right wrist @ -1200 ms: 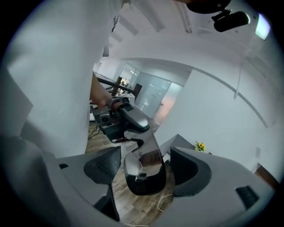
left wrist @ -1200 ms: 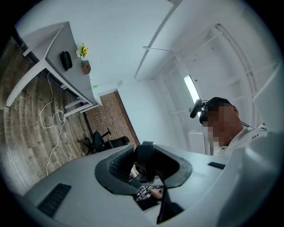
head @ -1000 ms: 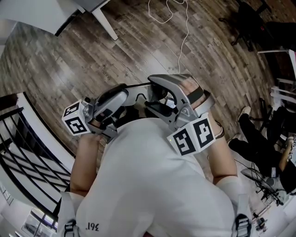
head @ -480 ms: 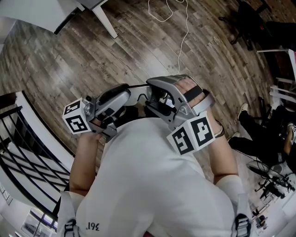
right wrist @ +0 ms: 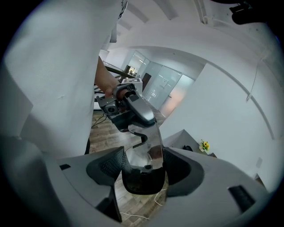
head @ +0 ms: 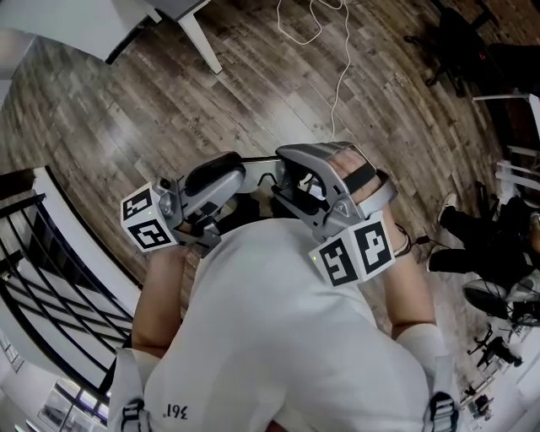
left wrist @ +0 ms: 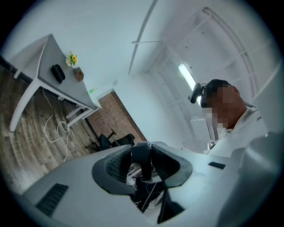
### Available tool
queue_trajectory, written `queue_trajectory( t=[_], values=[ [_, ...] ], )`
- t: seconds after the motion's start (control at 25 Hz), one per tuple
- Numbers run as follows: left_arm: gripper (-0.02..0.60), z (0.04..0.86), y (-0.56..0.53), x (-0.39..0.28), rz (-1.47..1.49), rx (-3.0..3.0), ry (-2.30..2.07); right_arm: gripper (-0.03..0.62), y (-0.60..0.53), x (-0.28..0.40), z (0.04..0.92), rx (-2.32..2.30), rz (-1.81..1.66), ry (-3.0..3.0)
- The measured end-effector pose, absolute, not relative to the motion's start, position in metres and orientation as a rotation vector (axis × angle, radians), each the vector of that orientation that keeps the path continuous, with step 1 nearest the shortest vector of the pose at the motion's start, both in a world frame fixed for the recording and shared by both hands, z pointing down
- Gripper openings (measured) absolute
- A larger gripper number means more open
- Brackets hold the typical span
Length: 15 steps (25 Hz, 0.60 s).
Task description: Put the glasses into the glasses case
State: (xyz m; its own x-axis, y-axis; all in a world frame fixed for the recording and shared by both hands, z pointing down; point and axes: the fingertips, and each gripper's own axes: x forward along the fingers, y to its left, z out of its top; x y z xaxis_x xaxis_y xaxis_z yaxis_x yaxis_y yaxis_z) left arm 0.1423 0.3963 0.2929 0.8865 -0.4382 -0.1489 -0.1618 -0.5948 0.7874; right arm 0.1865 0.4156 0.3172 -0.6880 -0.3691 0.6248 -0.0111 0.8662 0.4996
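Pinching the thin black temple tip of the black-framed plastic glasses (left wrist: 141, 155), the left gripper (left wrist: 142, 167) has just eased its jaws slightly wider. The right gripper (right wrist: 143, 174) has just been closing its jaws, which press on the lens end. A white shirt (head: 278, 337) hides both grips in the head view. Well apart, a white table (left wrist: 46, 51) carries a black oblong object (left wrist: 57, 73) and yellow flowers (left wrist: 72, 59). The small shirt print (head: 169, 413) is unreadable.

Wood-plank floor (head: 110, 118) — white table (head: 84, 21) (top left), black railing (head: 42, 278), loose white cable (head: 337, 67).
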Motion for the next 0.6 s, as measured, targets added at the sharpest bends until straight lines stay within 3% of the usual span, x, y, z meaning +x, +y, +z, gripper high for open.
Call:
queue_trajectory(
  t=[0.6],
  values=[
    [0.152,0.273,0.395,0.079,-0.512,2.368,-0.629,0.29,0.413,0.141,0.303,0.392,-0.745,-2.252]
  ],
)
